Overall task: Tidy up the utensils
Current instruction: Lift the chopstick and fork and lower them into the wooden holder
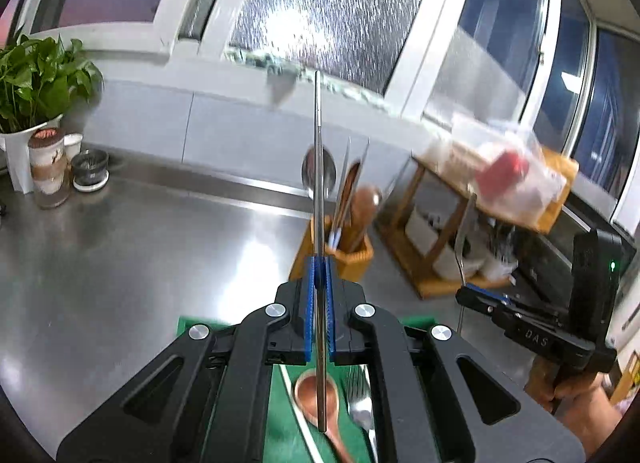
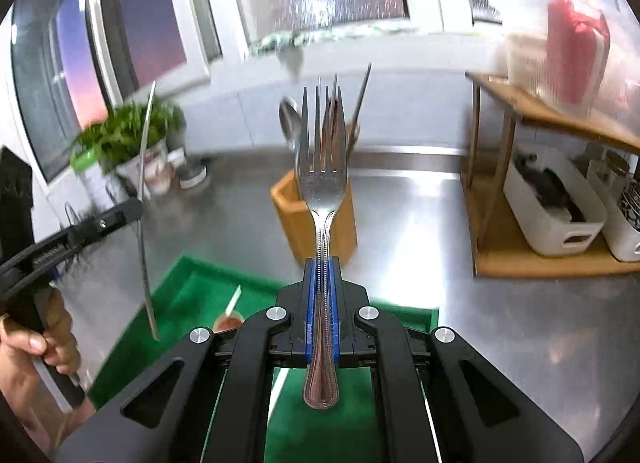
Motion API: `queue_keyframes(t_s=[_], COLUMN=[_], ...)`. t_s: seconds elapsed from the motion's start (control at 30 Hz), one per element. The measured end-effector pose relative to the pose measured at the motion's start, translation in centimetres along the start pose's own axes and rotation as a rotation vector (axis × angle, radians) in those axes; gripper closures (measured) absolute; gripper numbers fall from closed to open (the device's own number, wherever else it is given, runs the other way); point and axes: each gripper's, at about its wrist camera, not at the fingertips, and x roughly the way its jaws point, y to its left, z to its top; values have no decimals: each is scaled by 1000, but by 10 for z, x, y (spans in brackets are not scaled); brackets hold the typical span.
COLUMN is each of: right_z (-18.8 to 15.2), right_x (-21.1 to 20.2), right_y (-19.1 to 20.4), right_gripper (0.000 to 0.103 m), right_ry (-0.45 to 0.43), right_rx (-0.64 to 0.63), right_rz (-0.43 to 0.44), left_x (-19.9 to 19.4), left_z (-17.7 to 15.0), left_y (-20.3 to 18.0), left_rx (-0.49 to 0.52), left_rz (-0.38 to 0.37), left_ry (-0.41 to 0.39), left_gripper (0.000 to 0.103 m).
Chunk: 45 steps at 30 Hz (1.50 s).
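Both claws clamped: left gripper [image 1: 319,275] on a chopstick [image 1: 318,183], right gripper [image 2: 323,275] on a fork [image 2: 322,183], each long axis toward twelve o'clock, wooden holder [image 2: 304,211] at twelve o'clock beyond the fork, seemingly nearer the right.

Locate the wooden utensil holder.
In the right wrist view, the wooden utensil holder stands mid-counter just behind the fork, beyond the green tray.
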Motion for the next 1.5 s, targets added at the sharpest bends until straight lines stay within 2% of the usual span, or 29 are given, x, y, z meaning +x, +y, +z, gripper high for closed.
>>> queue_keyframes(t_s=[0.27, 0.5, 0.77, 0.87, 1.1, 1.27, 1.5], right_z=[44, 76, 80, 78, 74, 68, 69], right_x=[19, 55, 93, 96, 96, 87, 107], right_y=[-8, -4, 3, 1, -5, -6, -4], right_gripper=[97, 97, 97, 97, 97, 97, 97], right_ry=[-179, -246, -241, -245, -257, -281, -259], right_rx=[59, 92, 61, 57, 73, 56, 67], right_rz=[35, 39, 26, 24, 38, 61, 48], left_x=[26, 69, 121, 129, 142, 140, 141], left_z=[37, 64, 69, 66, 56, 44, 36], left_y=[-5, -10, 1, 1, 2, -1, -1], left_rx=[-19, -27, -82, -68, -50, 6, 6], left_rz=[-31, -9, -9, -9, -2, 10, 26], left_ry=[-139, -223, -216, -222, -216, -205, -188], left_gripper=[99, 99, 99, 99, 99, 99, 99])
